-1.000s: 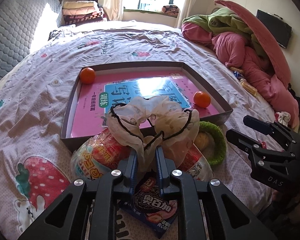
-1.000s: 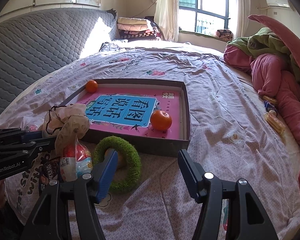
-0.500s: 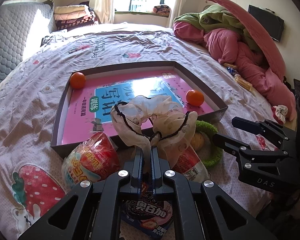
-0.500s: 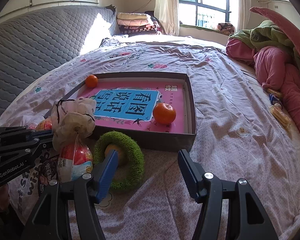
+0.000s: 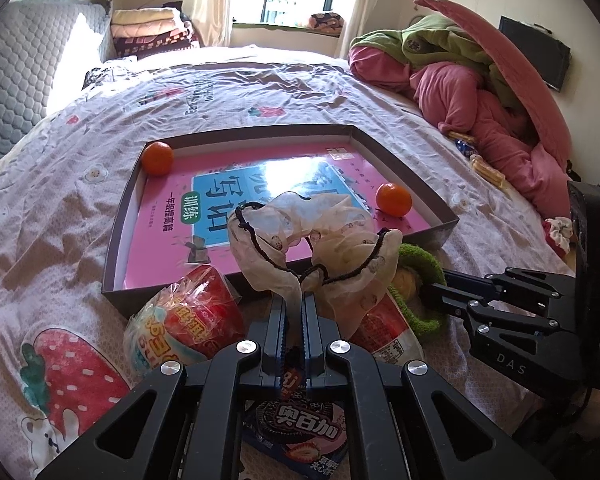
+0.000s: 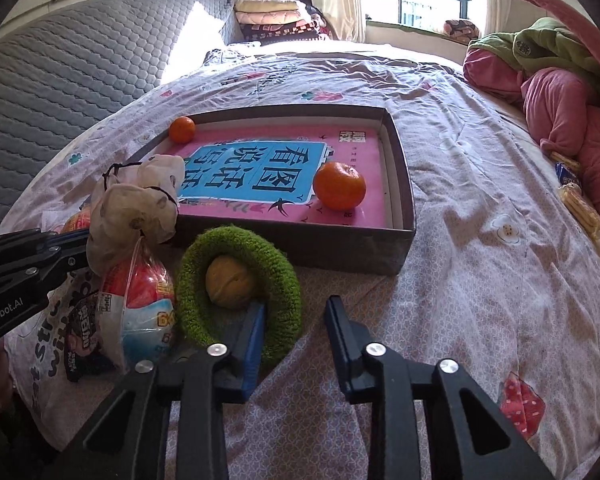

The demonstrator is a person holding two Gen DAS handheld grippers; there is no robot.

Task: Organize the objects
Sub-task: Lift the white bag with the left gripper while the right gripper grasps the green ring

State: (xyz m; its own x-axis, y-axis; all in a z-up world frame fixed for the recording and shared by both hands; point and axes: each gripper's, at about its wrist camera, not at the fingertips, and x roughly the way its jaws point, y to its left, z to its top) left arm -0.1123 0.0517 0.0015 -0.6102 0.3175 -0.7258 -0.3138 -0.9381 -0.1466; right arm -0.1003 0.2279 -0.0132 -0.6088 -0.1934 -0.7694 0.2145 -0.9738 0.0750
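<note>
From my remote seat I saw the left hand-held gripper (image 5: 294, 308) clamped tight on the gathered neck of a cream cloth pouch (image 5: 312, 236) with a black drawstring, which stood up just in front of the shallow grey box (image 6: 300, 244) on the bed (image 6: 480, 200). The right hand-held gripper (image 6: 296, 306) had just been closing. Its left finger sat inside the fuzzy green ring (image 6: 236, 240) and its right finger stood outside it, so the ring's near rim lay between the jaws, but I could still see a gap on the outer side and no squeeze on the ring. A yellowish ball (image 6: 230, 286) rested in the ring's hole. The ring lay on the sheet against the box's near wall, just beside a red-and-white snack bag (image 5: 188, 320) and a cookie packet (image 5: 300, 436) under the left tool. Inside the box a pink book (image 5: 160, 232) covered the floor, with one orange (image 5: 157, 158) in the far left corner and another orange (image 5: 393, 199) near the right wall.
</note>
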